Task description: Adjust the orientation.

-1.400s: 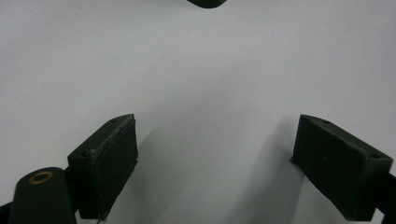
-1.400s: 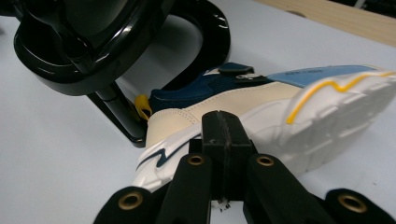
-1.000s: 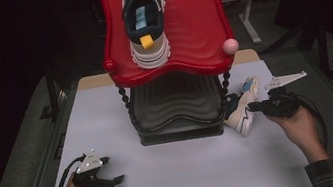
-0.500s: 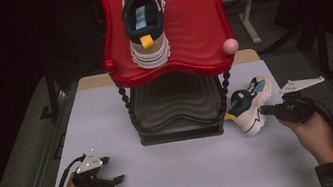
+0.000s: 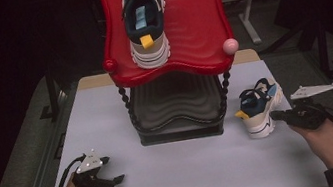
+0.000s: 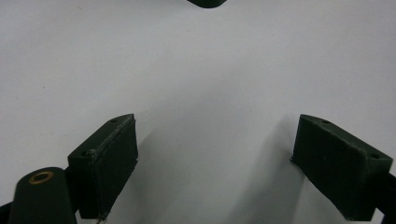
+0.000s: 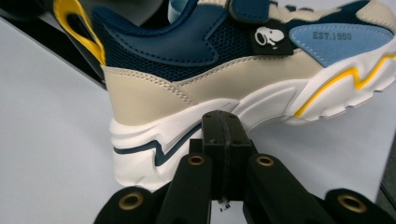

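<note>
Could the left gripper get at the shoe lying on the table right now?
Probably not directly. The left gripper rests open near the table's front left, while the shoe lies at the far right, with the stand's black base between them and the shut right gripper already against its sole.

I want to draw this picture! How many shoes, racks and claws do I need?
Blue-and-cream sneakers: 2, one on top of the rack, one on the white table
Red-topped two-tier shoe rack: 1
Black hand-held claws: 2, left, right
Total: 5
</note>
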{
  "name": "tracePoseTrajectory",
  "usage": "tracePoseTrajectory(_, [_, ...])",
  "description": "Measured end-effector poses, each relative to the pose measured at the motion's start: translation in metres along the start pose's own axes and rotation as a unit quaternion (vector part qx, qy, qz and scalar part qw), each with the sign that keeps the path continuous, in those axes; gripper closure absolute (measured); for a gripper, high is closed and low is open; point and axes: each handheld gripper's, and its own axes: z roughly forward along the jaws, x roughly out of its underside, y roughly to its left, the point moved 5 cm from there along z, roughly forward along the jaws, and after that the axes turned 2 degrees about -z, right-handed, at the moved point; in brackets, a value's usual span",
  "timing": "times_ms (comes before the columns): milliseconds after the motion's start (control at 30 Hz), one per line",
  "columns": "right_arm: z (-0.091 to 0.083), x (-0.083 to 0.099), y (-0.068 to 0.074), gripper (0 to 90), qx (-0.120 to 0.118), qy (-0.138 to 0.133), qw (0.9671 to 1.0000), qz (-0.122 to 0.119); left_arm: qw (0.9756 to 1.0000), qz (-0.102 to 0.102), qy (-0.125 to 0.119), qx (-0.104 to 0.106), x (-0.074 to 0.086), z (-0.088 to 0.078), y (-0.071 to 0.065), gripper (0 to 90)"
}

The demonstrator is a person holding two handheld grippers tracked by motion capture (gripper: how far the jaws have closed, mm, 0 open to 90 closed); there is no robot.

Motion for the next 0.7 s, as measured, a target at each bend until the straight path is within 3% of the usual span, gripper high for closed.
tracePoseTrajectory(433, [-0.001,0.030,-0.014,89.9,0.002,0.025,0.9994,0.024,1.0000,0.000,0.001,0.001,0.000,0.000,0.000,13.0])
tracePoseTrajectory(633, [0.008,0.042,-0.018,89.8,-0.003,0.054,0.9982,0.026,1.0000,-0.001,0.000,0.001,0.000,0.000,0.000,13.0])
tracePoseTrajectory(700, [0.010,0.041,-0.019,89.8,-0.004,0.053,0.9983,0.025,1.0000,0.000,0.001,0.001,0.000,0.000,0.000,13.0])
